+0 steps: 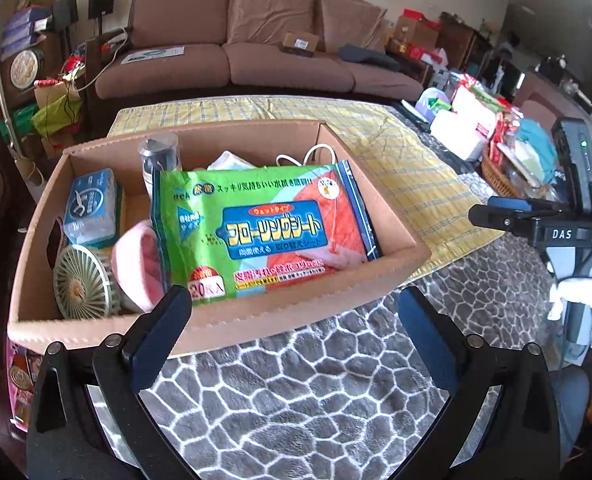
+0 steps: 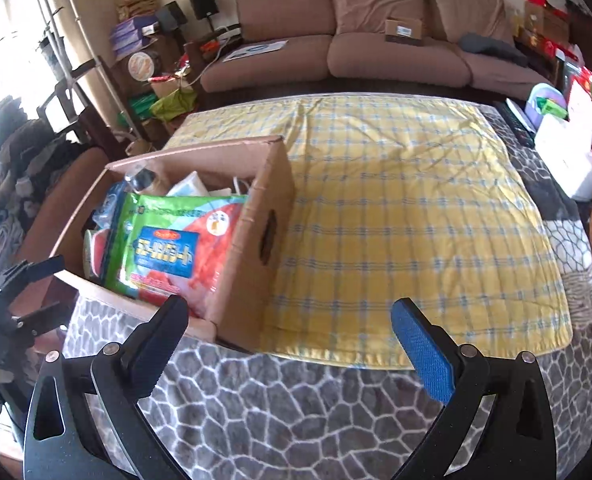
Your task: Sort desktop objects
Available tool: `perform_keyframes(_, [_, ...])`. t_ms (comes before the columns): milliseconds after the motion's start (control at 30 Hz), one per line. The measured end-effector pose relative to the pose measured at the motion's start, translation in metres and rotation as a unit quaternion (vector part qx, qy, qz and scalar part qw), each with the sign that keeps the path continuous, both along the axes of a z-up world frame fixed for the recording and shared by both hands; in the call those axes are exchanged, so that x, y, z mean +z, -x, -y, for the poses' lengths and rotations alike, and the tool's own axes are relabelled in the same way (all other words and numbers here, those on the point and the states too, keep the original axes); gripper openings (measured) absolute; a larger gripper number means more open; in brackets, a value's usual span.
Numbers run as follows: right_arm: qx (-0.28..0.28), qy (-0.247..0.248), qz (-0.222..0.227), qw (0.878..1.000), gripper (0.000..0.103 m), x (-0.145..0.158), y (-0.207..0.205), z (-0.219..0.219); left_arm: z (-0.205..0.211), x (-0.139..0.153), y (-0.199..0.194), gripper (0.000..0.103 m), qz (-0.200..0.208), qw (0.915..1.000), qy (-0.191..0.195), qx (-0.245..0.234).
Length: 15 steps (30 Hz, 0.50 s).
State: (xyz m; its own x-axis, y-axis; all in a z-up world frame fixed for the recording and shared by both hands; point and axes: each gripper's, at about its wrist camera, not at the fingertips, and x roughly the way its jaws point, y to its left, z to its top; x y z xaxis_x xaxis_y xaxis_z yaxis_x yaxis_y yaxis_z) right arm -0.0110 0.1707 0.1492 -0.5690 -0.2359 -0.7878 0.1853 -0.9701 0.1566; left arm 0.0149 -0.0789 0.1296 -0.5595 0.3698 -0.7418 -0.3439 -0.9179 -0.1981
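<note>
A brown three-seat sofa [image 1: 232,44] closed the back of the living room, at twelve o'clock beyond the low table with its grey stone-patterned fleece cover [image 1: 296,392] and yellow checked cloth [image 2: 395,208]. On the table, at about ten o'clock from the right gripper [image 2: 288,344], stood the open brown cardboard box [image 1: 395,232], already loaded. Topmost lay the green and orange plastic pack of floor-wiping sheets [image 1: 264,232], with a pale green round fan [image 1: 84,284] at its eight o'clock and a light blue wrapped pack [image 1: 90,208] at ten. The sheet pack would likely feel light, soft and slippery; an edge pinch seemed the best hold. The left gripper [image 1: 296,320] and the right both stood fully spread, holding nothing.
</note>
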Motion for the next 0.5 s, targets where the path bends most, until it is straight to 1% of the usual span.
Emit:
perform_keyframes(100, [-0.027,-0.024,0.004,0.999,0.103,-0.021,-0.011,-0.023,-0.014,-0.021,-0.014,0.103,0.001,0.9995,-0.009,0.029])
perform_keyframes(200, [-0.058,-0.019,0.009,0.998,0.103,-0.041,-0.021,-0.048,-0.029,-0.045,-0.021,0.103,0.006,0.9979,-0.007,0.063])
perform_keyframes(300, [-0.078,-0.02,0.008,0.997,0.103,-0.059,-0.028,-0.063,-0.046,-0.067,-0.023,0.103,0.016,0.9963,0.004,0.085])
perform_keyframes(367, [-0.081,-0.019,0.017,0.996,0.103,-0.071,-0.029,-0.07,-0.056,-0.079,-0.022,0.103,0.021,0.9953,0.009,0.094])
perform_keyframes(433, [-0.08,-0.028,0.023,0.996,0.103,-0.082,-0.029,-0.072,-0.064,-0.089,-0.022,0.103,0.025,0.9948,0.01,0.098])
perform_keyframes(500, [-0.075,-0.038,0.026,0.996,0.103,-0.093,-0.028,-0.074,-0.072,-0.097,-0.022,0.103,0.025,0.9941,0.021,0.104])
